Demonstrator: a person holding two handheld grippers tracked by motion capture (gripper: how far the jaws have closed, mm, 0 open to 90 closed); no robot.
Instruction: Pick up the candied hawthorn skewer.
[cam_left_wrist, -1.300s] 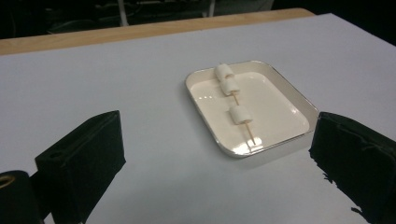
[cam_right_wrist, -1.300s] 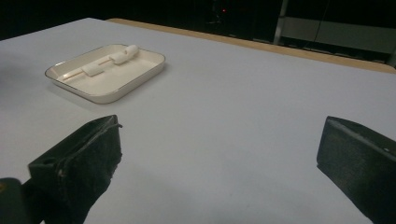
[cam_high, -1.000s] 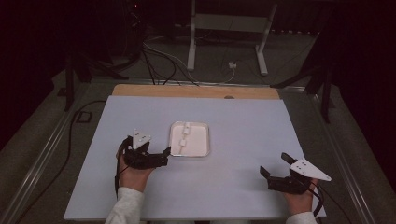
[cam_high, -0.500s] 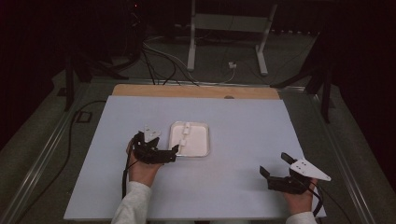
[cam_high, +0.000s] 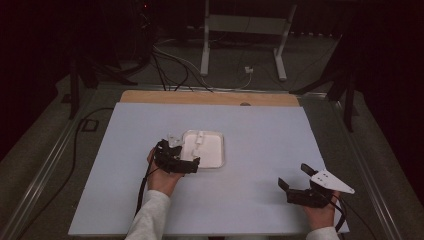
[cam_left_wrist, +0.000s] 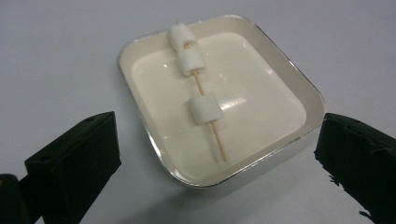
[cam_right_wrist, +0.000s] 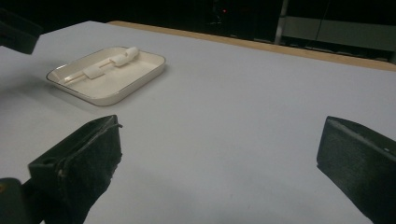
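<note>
Black jaws of the right claw (cam_high: 295, 187) are spread at 5 o'clock on the worktop (cam_high: 260, 125). The left claw (cam_high: 187, 159), also spread, is held beside the tray (cam_left_wrist: 306, 100); a clumsy approach could tip the marshmallow skewer (cam_left_wrist: 205, 100) inside.

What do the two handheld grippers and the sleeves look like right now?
Both the left gripper and the right gripper are black, with blocky, rough-edged jaw pads. The right carries a pale grey three-cornered plate. A black cable trails from the left. Both sleeves are white.
</note>
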